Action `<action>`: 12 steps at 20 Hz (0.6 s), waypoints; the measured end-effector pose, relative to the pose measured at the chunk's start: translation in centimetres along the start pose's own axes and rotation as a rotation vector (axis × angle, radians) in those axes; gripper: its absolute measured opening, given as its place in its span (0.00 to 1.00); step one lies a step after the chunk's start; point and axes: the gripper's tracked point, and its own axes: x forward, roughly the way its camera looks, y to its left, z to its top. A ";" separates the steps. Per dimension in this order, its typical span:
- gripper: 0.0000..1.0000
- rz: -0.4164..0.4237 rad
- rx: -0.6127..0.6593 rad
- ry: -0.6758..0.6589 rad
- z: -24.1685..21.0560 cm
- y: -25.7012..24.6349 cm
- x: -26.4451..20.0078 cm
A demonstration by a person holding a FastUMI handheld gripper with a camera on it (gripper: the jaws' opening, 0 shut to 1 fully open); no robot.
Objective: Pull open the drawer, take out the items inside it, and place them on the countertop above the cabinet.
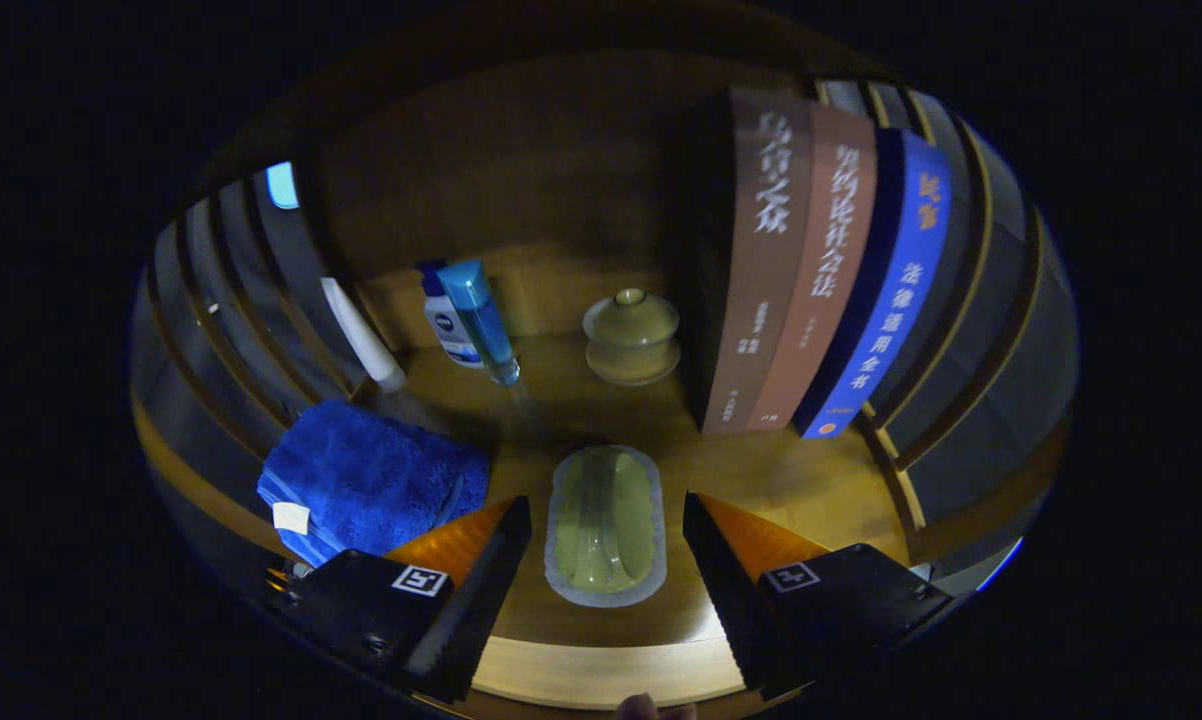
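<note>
Gripper view: hand-held gripper (606, 520) fingers straddle dish (604, 525).

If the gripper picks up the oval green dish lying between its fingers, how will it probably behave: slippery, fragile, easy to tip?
The green dish looks glazed and shiny, so it is probably slippery against the fingers. It seems ceramic, like the lidded jar beyond it, so likely stiff and breakable if dropped. It lies low and flat on the wooden surface, so tipping seems unlikely. The gripper is open around it.
</note>
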 end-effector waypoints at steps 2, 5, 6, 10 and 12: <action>0.98 0.012 -0.006 -0.098 0.3 -0.1 -2.5; 0.98 0.024 -0.002 -0.259 0.3 -0.4 -6.7; 0.99 0.031 -0.015 -0.309 0.1 -0.4 -8.2; 0.99 0.062 -0.021 -0.492 -1.1 0.2 -15.1; 0.99 0.083 -0.021 -0.595 -1.8 0.7 -19.1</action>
